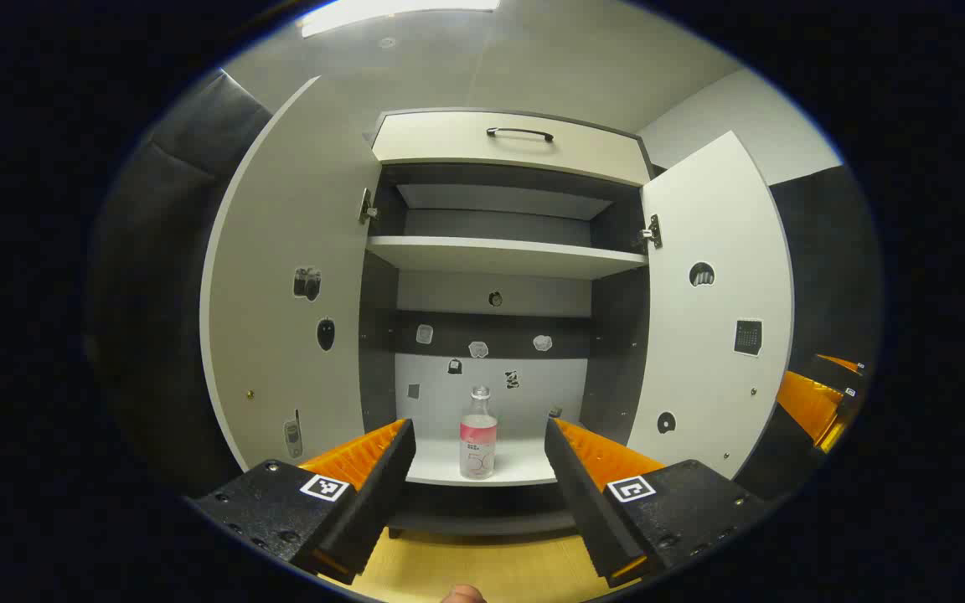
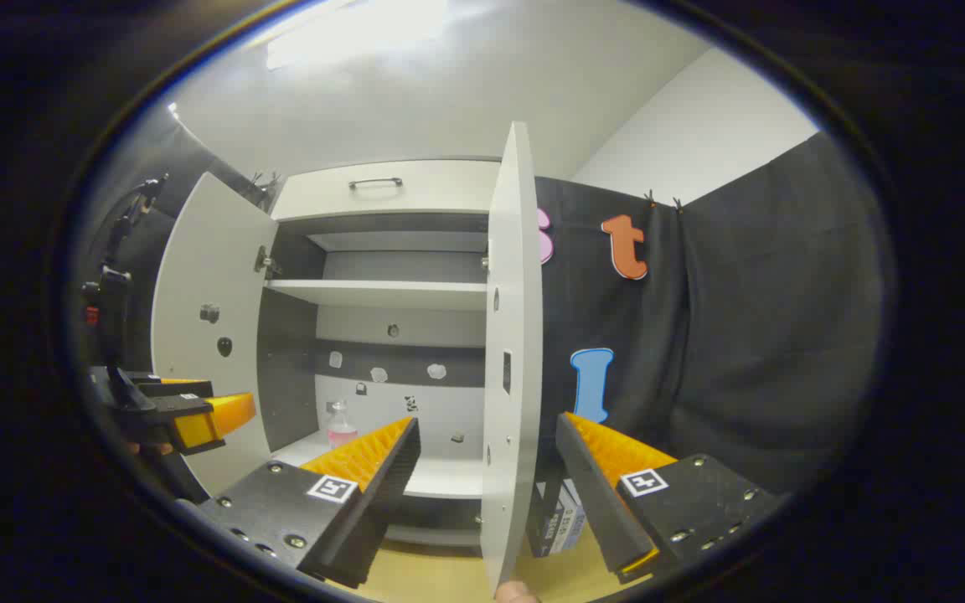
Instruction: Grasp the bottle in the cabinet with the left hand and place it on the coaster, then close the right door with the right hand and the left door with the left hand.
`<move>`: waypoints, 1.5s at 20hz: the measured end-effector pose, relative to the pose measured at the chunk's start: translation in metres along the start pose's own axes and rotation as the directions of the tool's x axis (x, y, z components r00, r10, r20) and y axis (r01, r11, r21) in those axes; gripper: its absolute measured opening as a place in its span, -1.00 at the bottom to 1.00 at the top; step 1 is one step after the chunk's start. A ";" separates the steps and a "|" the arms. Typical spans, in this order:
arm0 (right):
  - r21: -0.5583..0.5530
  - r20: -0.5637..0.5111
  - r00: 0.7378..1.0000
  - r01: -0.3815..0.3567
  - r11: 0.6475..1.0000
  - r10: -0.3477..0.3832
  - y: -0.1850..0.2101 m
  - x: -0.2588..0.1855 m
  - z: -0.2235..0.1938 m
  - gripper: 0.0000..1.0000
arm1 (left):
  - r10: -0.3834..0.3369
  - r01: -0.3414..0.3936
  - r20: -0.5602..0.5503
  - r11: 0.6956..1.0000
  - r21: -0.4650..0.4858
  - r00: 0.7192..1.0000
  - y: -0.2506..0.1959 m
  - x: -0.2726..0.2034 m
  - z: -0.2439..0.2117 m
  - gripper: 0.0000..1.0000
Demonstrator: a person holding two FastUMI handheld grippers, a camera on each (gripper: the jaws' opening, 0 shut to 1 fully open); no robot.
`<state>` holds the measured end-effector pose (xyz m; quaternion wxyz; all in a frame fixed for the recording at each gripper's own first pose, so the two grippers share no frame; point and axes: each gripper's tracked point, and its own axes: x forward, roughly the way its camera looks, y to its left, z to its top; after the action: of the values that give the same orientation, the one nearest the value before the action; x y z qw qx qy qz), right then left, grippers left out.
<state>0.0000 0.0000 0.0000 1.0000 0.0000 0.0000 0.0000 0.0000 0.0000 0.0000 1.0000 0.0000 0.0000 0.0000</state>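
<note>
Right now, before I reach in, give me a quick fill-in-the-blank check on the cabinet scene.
1. The bottle stands on the cabinet's ___ shelf.
2. Both cabinet doors are ___.
3. The left hand-held gripper is ___, its fingers apart, the bottle seen between them.
4. The drawer handle sits ___ the shelves.

Missing: bottom; open; open; above

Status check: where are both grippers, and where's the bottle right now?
Left gripper open, lined up on the bottle. Bottle upright on the cabinet's lower shelf, untouched. Right gripper open, astride the right door edge. Both doors open.
</note>
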 end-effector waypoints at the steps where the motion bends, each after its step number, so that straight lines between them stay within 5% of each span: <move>1: 0.001 -0.003 1.000 0.000 1.000 0.000 0.000 0.000 -0.001 0.97 | 0.002 -0.002 0.000 1.000 0.003 1.000 0.001 -0.001 -0.001 0.92; 16: -0.009 -0.001 1.000 0.025 1.000 -0.025 -0.004 0.000 0.000 0.97 | -0.016 0.016 -0.015 1.000 -0.011 1.000 0.005 0.019 -0.011 0.92; 22: -0.019 0.002 0.998 0.066 0.998 -0.066 -0.017 -0.005 0.001 0.96 | -0.056 0.055 -0.058 0.998 -0.016 0.997 0.006 0.092 -0.048 0.92; 30: -0.052 0.027 0.969 0.248 0.967 -0.246 -0.069 -0.023 0.009 0.97 | -0.047 0.049 -0.143 0.999 0.015 0.989 0.010 0.203 -0.108 0.93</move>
<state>-0.0233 -0.0693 0.0092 0.9918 -0.0276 -0.0103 -0.1245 0.2031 0.0100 -0.1083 0.9971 0.0094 0.0713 -0.0240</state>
